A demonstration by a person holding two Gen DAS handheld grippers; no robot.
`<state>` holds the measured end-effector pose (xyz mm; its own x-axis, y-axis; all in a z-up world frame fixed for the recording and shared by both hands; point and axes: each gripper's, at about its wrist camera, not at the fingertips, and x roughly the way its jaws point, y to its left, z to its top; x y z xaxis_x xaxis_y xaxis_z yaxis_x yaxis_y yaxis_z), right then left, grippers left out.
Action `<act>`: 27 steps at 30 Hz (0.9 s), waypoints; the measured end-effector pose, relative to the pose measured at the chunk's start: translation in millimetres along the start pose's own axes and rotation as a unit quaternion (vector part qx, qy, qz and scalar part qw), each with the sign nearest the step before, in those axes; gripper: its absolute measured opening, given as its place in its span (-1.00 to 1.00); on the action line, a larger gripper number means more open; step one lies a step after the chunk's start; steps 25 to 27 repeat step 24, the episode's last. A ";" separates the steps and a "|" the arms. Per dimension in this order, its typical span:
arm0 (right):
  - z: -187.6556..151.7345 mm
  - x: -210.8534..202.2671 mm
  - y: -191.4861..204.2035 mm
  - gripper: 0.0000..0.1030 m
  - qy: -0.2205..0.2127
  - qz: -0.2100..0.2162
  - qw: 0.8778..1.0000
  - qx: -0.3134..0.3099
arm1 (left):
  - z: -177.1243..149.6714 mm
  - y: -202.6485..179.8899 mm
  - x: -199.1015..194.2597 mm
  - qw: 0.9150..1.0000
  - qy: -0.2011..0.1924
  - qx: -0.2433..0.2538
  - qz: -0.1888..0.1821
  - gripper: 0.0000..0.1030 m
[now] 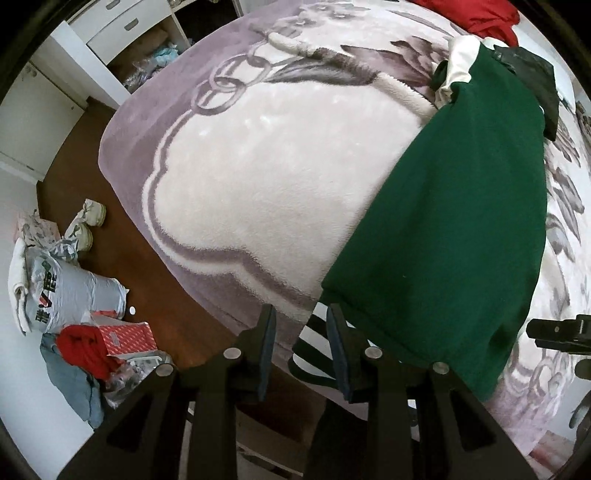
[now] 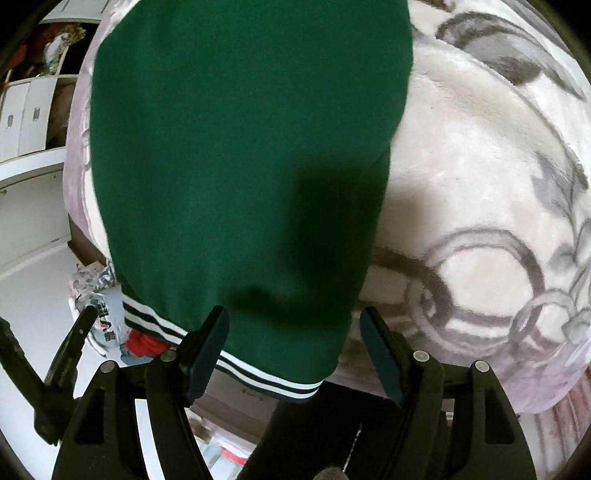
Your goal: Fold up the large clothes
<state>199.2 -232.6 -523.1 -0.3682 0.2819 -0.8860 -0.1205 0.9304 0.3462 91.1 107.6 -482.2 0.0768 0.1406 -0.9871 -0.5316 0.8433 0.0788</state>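
A dark green sweater [image 1: 454, 221] with a white collar [image 1: 460, 59] and a green-and-white striped hem [image 2: 258, 376] lies stretched along a pink and grey plush blanket [image 1: 266, 177] on a bed. My left gripper [image 1: 301, 325] is open at the hem's left corner, the striped edge showing between its jaws. My right gripper [image 2: 293, 325] is open wide over the hem's right corner [image 2: 317, 384], the cloth lying loose between its jaws. The right gripper's tip also shows in the left wrist view [image 1: 554, 330].
A red garment [image 1: 476, 14] lies at the bed's far end. On the brown floor [image 1: 110, 206] left of the bed are shoes [image 1: 86, 229], a grey bag [image 1: 62, 288], a red box [image 1: 129, 336] and clothes. White drawers [image 1: 122, 26] stand beyond.
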 end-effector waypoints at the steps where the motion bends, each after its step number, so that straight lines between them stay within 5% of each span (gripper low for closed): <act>1: -1.2 -2.0 1.3 0.46 -0.002 0.000 1.000 -0.004 | -0.3 -0.7 -0.4 1.000 0.000 0.000 -0.001 -0.46; 18: 1.9 -10.7 20.2 0.46 -0.009 -0.007 1.000 -0.022 | -6.3 -8.2 -0.1 1.000 -0.002 -0.001 -0.007 -0.46; 24: 2.5 8.4 6.5 0.46 0.015 0.010 1.000 -0.004 | -9.7 7.2 34.6 0.994 0.054 -0.064 -0.065 -0.46; 27: 2.5 8.4 6.5 0.46 0.015 0.010 1.000 -0.004 | -9.7 7.2 34.6 0.994 0.054 -0.064 -0.065 -0.46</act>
